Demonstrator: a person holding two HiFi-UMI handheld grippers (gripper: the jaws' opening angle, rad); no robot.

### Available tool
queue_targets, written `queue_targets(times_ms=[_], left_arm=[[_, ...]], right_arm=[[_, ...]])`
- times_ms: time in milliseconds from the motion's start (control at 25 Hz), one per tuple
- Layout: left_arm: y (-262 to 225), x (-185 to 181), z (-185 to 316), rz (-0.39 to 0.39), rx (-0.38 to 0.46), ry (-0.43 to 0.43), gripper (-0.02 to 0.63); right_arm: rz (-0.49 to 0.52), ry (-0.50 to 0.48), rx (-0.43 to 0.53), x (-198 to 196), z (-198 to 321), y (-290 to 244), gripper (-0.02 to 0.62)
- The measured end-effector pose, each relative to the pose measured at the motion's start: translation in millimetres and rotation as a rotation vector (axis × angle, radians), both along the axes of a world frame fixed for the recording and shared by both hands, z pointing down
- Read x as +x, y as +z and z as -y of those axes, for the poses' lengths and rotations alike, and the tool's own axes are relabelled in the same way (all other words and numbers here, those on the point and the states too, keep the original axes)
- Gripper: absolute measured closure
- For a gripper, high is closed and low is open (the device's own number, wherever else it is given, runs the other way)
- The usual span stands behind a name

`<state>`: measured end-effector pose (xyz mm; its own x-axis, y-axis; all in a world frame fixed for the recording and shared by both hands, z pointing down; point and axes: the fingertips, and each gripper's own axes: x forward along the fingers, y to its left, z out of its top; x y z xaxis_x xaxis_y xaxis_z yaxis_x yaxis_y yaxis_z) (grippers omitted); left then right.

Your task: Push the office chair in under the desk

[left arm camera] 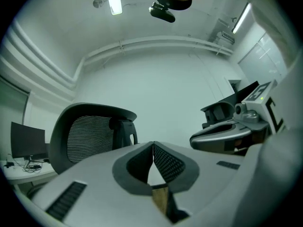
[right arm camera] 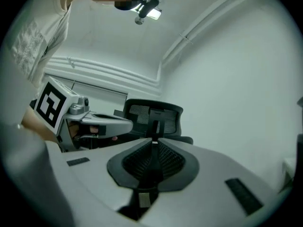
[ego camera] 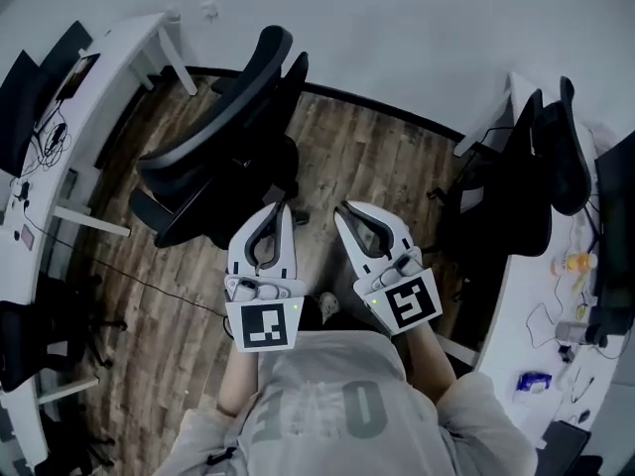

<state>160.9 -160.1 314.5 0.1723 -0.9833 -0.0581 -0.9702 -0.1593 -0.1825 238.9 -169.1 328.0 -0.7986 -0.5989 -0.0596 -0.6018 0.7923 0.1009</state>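
A black mesh office chair (ego camera: 220, 137) with a grey frame stands on the wood floor, pulled out from the white desk (ego camera: 111, 56) at the upper left. Both grippers are held level in front of the person's chest, short of the chair and not touching it. My left gripper (ego camera: 282, 209) is shut with nothing in it, and so is my right gripper (ego camera: 343, 210). In the left gripper view the chair's backrest (left arm camera: 89, 137) rises left of the shut jaws (left arm camera: 153, 144). In the right gripper view the chair (right arm camera: 154, 117) stands straight beyond the shut jaws (right arm camera: 154, 141).
A second black chair (ego camera: 541, 162) is tucked at the white desk (ego camera: 531, 305) on the right, which carries cables and small items. Monitors (ego camera: 30, 97) sit on the left desk. A cable runs over the wood floor (ego camera: 377, 157). A white wall lies behind.
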Motion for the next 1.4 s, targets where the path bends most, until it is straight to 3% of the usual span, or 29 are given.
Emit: queue_targets(times_ms=[200,520,560,600,640,680,800,920,1040,1200,1400], left_arm=[[5,-26,0,-0.024,-0.028,-0.109,0.589],[-13,-70,-2,0.016,0.005,-0.223,0.584],[-14,-77,-3,0.024,-0.005,-0.228,0.573],[-13,-83,-4,0.036,-0.023,-0.224,0.508],[-11,-89,-4,0.056,-0.047,-0.213,0.438],[-8,-95,-3,0.088,-0.074,-0.202,0.412],[14,-119,-2,0.239,-0.194,-0.200,0.356],[36,-140,-3,0.378,-0.333,-0.216,0.356],[46,-160,-6,0.494,-0.416,-0.262,0.356],[70,-180,-10,0.570,-0.601,-0.262,0.357],[76,-188,-8,0.618,-0.672,-0.267,0.368]], right_arm=[[0.023,-0.137,-0.018,-32,13,-2,0.565],[0.032,-0.234,-0.050,-66,40,-13,0.563],[0.038,-0.240,-0.049,-69,45,-16,0.563],[0.044,-0.248,-0.051,-73,48,-20,0.554],[0.048,-0.259,-0.052,-78,51,-23,0.472],[0.047,-0.271,-0.048,-84,55,-26,0.330],[0.017,-0.283,-0.025,-100,68,-30,0.316],[-0.002,-0.278,-0.036,-109,81,-28,0.313],[-0.018,-0.287,-0.066,-119,89,-23,0.311],[-0.043,-0.300,-0.079,-131,93,-20,0.308],[-0.081,-0.279,-0.053,-140,100,-19,0.310]])
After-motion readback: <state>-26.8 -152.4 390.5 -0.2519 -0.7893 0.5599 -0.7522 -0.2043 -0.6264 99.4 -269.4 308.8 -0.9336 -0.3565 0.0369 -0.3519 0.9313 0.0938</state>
